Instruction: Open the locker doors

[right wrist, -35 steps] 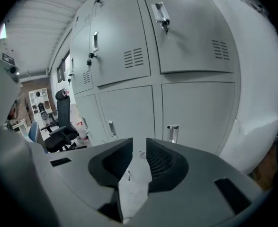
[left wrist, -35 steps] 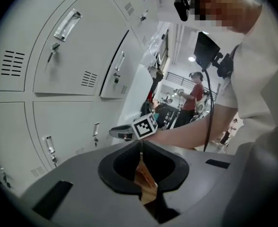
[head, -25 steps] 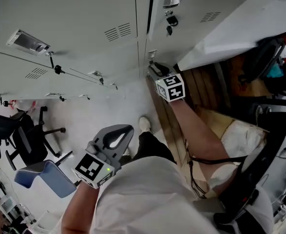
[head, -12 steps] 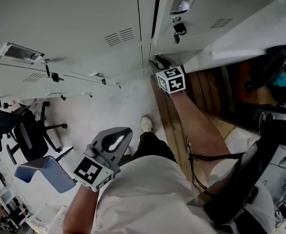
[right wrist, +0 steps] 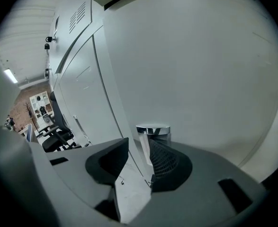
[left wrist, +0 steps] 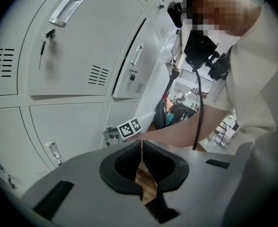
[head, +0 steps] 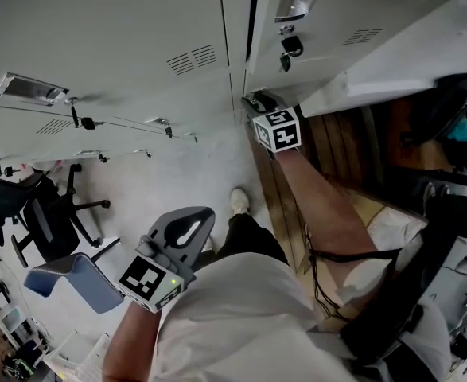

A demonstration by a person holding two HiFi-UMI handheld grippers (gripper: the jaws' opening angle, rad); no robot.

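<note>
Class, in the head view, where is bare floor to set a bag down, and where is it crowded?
Bare pale floor lies between the lockers, the office chair and the shoe. The right side, by the black chair, is crowded.

Lockers ahead, ajar door right, office chair left, bare floor between.

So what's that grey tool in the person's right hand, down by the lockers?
The right gripper: grey, plastic-looking, with a black-and-white marker cube on it, held low close to a pale locker door. Its two black ribbed jaws stand apart, having just been opening; a shiny metal handle sits at their tips, not clamped.
</note>
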